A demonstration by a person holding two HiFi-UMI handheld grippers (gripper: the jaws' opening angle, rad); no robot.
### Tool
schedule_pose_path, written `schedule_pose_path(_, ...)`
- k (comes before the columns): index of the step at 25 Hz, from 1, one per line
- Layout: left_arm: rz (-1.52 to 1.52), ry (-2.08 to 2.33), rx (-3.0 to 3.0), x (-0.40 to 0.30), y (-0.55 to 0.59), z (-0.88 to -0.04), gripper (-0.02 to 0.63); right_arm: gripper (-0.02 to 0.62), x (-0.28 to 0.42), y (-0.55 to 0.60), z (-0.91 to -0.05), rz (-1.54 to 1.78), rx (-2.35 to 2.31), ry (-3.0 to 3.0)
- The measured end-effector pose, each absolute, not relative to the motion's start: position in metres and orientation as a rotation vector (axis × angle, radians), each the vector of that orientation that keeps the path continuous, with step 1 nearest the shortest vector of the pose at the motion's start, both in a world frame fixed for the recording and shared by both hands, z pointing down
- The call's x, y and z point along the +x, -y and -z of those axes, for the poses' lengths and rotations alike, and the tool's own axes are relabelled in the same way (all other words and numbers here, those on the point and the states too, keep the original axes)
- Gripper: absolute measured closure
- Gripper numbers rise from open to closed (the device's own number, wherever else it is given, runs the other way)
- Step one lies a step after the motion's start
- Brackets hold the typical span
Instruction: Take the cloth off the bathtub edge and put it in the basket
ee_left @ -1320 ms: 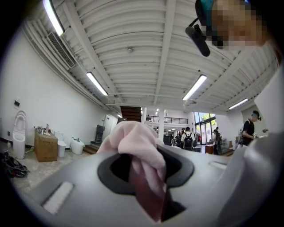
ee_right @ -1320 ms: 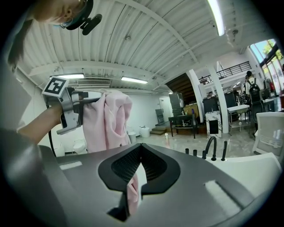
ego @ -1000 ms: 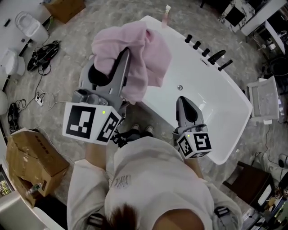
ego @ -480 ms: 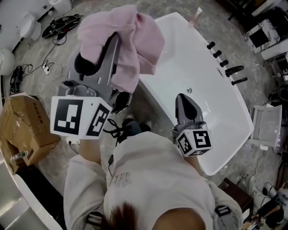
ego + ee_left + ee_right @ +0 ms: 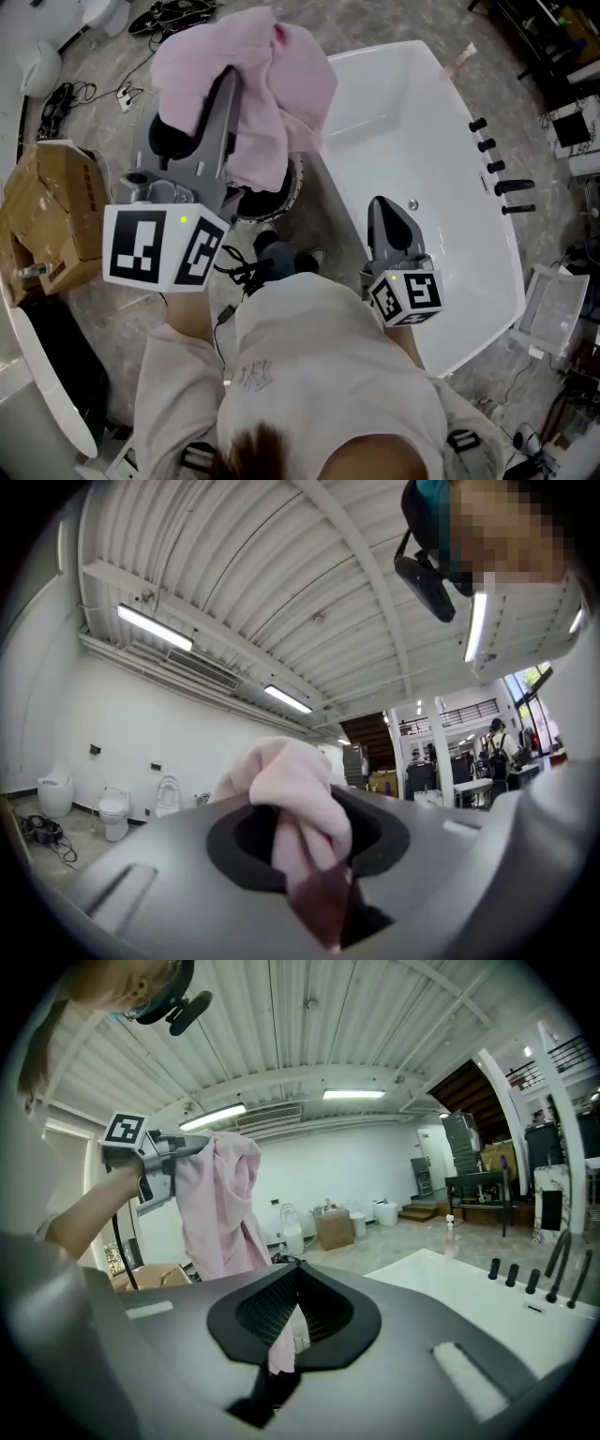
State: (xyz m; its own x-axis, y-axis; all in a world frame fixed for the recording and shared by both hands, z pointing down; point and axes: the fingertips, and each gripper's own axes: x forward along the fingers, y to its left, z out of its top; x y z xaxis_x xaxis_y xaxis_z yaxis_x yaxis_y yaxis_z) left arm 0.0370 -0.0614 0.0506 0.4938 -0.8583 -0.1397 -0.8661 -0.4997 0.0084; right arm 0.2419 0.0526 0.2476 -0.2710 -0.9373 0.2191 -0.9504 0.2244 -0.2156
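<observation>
Cloth: I see a soft, pale pink cloth [image 5: 248, 84], fleecy and bunched in loose folds. It is held up in the air, clear of the bathtub edge. From the head view it overlaps the top of the basket.
Left gripper: the left gripper [image 5: 225, 94] has smooth grey plastic fingers that are closed narrow on a fold of the cloth. The rest spills over their tips.
Right gripper: the right gripper [image 5: 382, 208] is over the tub. Its dark ribbed fingers taper to a point with the tips together, gripping nothing I can make out.
Basket: the basket [image 5: 292, 187] is round and dark with a thin pale rim. It stands on the floor, just beside the tub's outer wall.
Bathtub: the bathtub [image 5: 469, 244] is glossy white and smooth, with rounded corners. A row of black taps [image 5: 497, 167] lines its far rim.
Floor: the floor [image 5: 122, 309] is grey and mottled like stone. A creased cardboard box [image 5: 47, 216] sits to the left.
Only in the left gripper view: this is a close look at the pinch itself, with the cloth [image 5: 292, 794] squeezed in the slot. A ribbed metal ceiling and a white wall lie beyond.
Only in the right gripper view: this shows the cloth [image 5: 220, 1208] side-on, hanging long and limp from the left gripper [image 5: 199, 1147].
Only in the head view: the basket's round opening.
</observation>
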Motion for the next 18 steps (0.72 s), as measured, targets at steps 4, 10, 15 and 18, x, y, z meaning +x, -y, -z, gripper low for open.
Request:
schedule_pose_path(4, -0.192, -1.594, -2.631, 0.007, 0.067, -0.054, 0.445, 0.595, 0.22, -0.035, -0.248, -0.469, 1.814, 2.447)
schedule_pose_path(10, -0.203, -1.634, -2.623, -0.049, 0.08, -0.056, 0.445, 0.596, 0.167, -0.005, -0.244, -0.452, 1.756, 2.469)
schedule_pose_path(15, -0.196, -1.589, -2.664, -0.079, 0.092, -0.061, 0.445, 0.595, 0.118, 0.018, -0.24, -0.451, 1.752, 2.487)
schedule_pose_path(18, -0.193, -1.553, -2.695, -0.093, 0.099, -0.066, 0.445, 0.596, 0.092, 0.029, -0.241, -0.452, 1.753, 2.488)
